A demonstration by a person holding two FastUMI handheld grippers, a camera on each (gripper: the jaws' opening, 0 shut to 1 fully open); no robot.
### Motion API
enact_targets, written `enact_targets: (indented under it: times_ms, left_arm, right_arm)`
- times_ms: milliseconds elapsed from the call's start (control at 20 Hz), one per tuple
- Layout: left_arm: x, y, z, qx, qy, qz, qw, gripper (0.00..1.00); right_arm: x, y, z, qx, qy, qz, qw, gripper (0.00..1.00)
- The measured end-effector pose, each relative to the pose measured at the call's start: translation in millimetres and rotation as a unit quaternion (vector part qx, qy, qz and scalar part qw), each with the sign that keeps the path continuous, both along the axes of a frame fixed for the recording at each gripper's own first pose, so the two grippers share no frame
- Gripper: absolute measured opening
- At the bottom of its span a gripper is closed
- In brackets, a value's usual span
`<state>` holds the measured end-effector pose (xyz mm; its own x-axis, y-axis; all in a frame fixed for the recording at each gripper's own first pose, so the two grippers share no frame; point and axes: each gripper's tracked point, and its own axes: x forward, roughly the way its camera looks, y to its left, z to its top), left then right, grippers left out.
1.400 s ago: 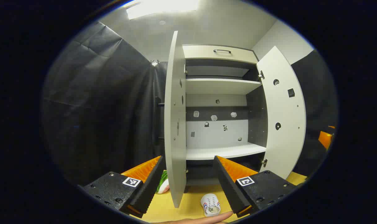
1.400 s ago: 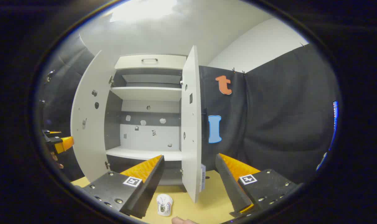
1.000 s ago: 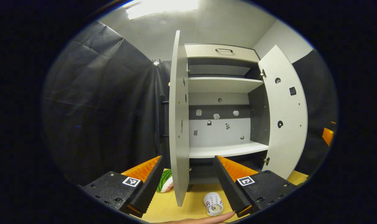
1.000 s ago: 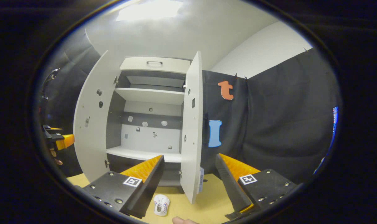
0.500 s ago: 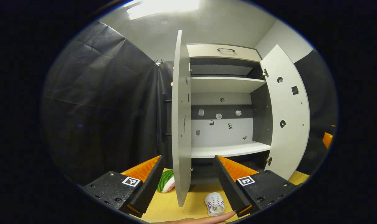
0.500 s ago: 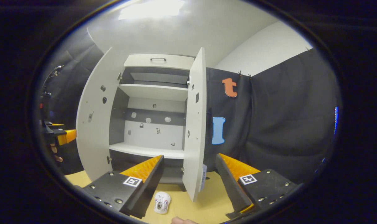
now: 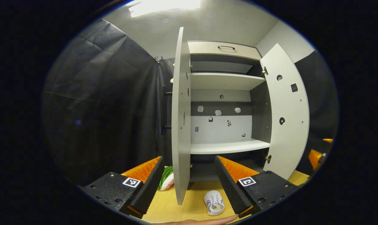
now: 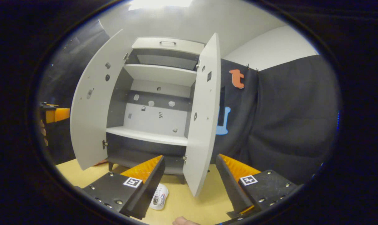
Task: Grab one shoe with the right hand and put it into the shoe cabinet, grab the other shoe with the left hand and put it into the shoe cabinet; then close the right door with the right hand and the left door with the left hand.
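White low-cut shoe (image 7: 214, 202), yellow tabletop (image 7: 164, 206)

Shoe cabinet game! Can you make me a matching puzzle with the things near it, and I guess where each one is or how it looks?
Things:
1. white shoe
2. cabinet doors
3. shelf
4. left gripper

States:
A. swung open
B. lying on the yellow floor
C. bare, nothing on it
D. fingers spread apart, holding nothing

Pairs: 1-B, 2-A, 3-C, 4-D
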<state>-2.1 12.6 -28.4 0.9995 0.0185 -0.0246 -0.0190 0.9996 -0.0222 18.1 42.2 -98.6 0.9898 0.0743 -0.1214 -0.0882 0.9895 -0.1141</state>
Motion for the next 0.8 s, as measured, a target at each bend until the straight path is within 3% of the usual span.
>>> enact_targets:
  times_ms: [350, 500, 800]
  left_arm:
    - [-9, 4, -7, -0.009, -0.018, 0.000, 1.000, 0.98]
    - [-14, 10, -7, -0.001, -0.034, 0.010, 0.999, 0.97]
    - [-13, 21, -13, -0.009, -0.038, 0.014, 0.999, 0.97]
  right_arm:
    - [19, 53, -129, 0.001, 0.100, 0.044, 0.994, 0.98]
    - [23, 76, -193, -0.005, 0.160, 0.060, 0.985, 0.94]
    - [34, 103, -283, -0.015, 0.253, 0.061, 0.965, 0.98]
